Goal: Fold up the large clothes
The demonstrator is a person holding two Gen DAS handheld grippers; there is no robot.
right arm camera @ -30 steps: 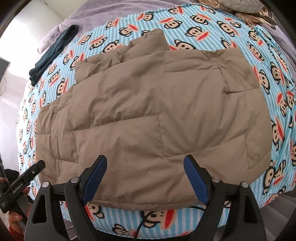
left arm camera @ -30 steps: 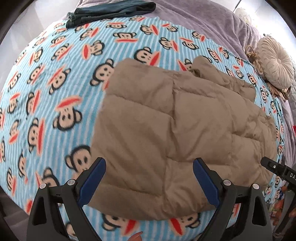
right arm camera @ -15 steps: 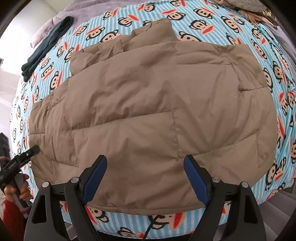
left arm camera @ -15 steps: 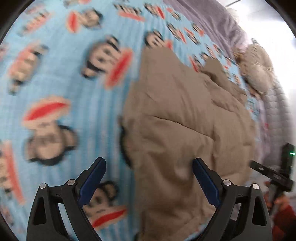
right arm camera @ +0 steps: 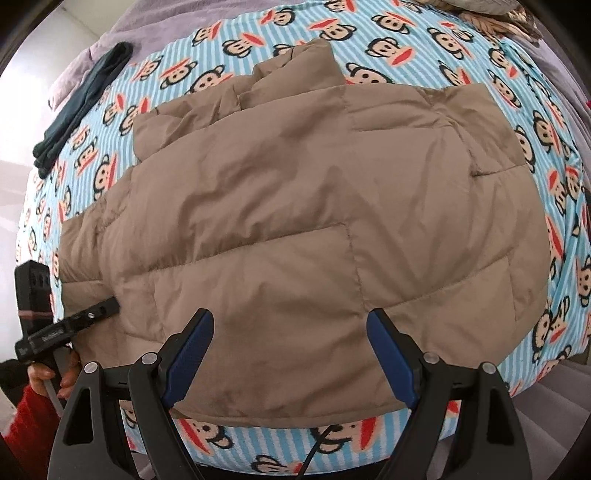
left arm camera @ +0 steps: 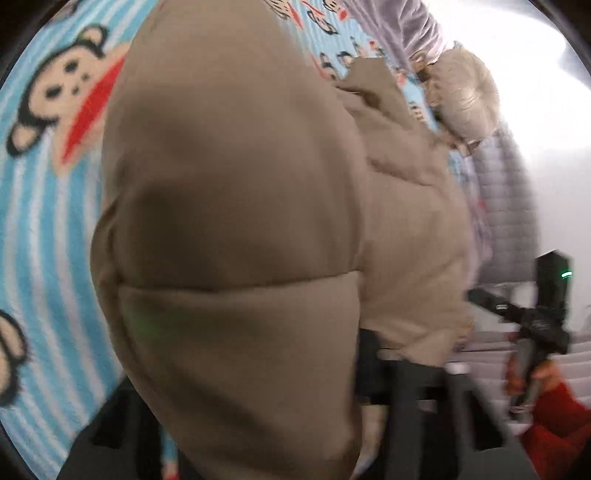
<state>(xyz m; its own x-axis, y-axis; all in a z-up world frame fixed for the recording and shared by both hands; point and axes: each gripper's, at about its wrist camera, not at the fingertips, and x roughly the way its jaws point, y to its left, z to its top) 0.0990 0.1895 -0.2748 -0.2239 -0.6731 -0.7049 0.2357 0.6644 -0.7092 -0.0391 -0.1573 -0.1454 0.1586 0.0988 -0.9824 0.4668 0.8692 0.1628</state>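
A tan quilted jacket [left arm camera: 236,206] is filling most of the left wrist view, bulging close to the lens and hiding the left tool's fingers, whose jaws have just been closing. It is lying on a bed sheet [left arm camera: 44,206] striped blue and printed with monkeys. At the right edge, a hand [left arm camera: 532,380] in a red sleeve [left arm camera: 561,432] is gripping the right tool [left arm camera: 476,295]; a round cushion [left arm camera: 465,99] is sitting beyond.

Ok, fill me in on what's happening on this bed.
A person with a gripper in each hand is folding a tan quilted puffer jacket spread on a blue-striped monkey-print blanket. The left gripper has just been closing at the jacket's left edge, with padding bunched between its jaws. The right gripper hangs open over the near hem, gripping nothing. A dark folded garment lies aside.
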